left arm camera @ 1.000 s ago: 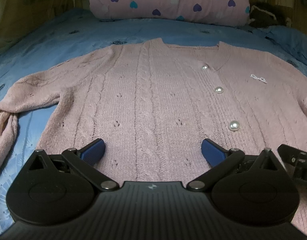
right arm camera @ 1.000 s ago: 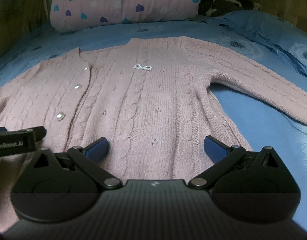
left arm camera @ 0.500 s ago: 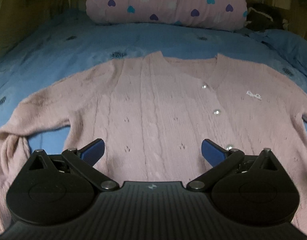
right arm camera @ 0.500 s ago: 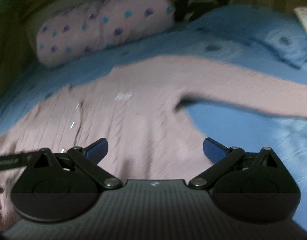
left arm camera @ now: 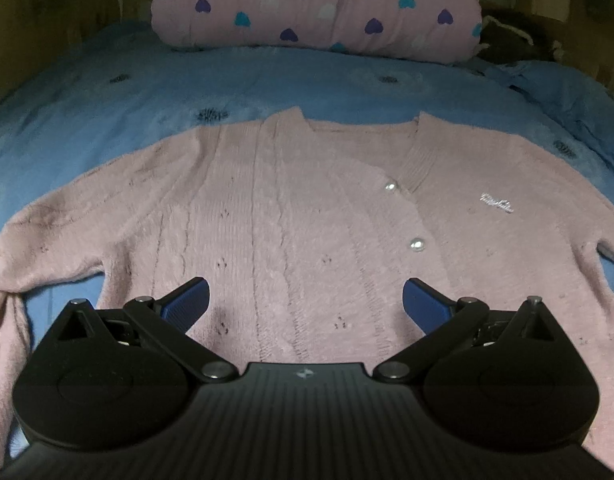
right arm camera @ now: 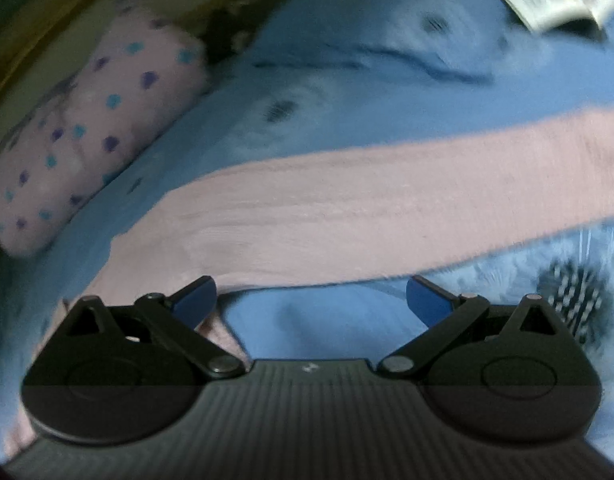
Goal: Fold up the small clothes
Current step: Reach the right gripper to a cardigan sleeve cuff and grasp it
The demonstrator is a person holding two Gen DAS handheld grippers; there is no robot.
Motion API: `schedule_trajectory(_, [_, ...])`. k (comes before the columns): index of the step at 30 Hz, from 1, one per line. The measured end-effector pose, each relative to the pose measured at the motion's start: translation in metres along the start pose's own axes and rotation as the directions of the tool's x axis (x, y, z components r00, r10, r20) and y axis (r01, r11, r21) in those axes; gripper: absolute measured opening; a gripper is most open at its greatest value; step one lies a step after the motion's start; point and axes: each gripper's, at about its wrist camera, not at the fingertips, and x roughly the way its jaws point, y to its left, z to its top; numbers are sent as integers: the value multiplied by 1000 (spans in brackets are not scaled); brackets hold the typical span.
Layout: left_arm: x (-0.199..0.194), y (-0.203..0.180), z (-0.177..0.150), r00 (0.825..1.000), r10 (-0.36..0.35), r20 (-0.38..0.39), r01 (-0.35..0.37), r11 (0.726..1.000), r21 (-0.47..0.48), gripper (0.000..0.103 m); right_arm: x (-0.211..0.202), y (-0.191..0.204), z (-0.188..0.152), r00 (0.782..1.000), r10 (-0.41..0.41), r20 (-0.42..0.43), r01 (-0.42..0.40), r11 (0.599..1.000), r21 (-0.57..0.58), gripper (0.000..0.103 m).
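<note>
Right sleeve lies across the right gripper's path; the right hand is the nearer one to it.

From left to right: the left gripper (left arm camera: 305, 300) hangs with its jaws spread wide and empty above the lower body of the pink cardigan (left arm camera: 291, 216), which is laid flat, front up, on the blue bed (left arm camera: 107, 92), neckline towards the heart-print pillow (left arm camera: 315, 4) at the head edge. The right gripper (right arm camera: 311, 300), likewise wide apart and holding nothing, looks out towards the bed's right edge, where the sleeve (right arm camera: 387, 204) stretches just ahead of its fingertips, its long axis running crosswise, left to right and slightly upward. This view is blurred. Judging from this, folding that sleeve inward would suit the right gripper.
</note>
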Motion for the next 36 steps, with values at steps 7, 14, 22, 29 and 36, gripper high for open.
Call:
schedule_trajectory(7, [15,10,-3,997,-38,-62,35,998,-44,103,25,-11,8,998,-17,65,9,992,123,103])
schedule_trajectory(14, [19,14,-3,997,-34,-67,30,998,-57,103,41,-27,26,982,-10,187,-39,965,258,91])
schedule_trajectory(22, [23,8,-6,997,-17,-74,16,1000,-22,103,44,-57,38,982,-22,187,-45,937,346,46])
schedule_trajectory(29, [25,4,-9,997,0,-80,0,1000,2,103,25,-62,38,978,-58,199,-23,924,381,48])
schedule_trajectory(36, [24,3,-9,996,3,-91,-3,1000,5,103,14,-55,43,969,-103,223,28,947,319,12])
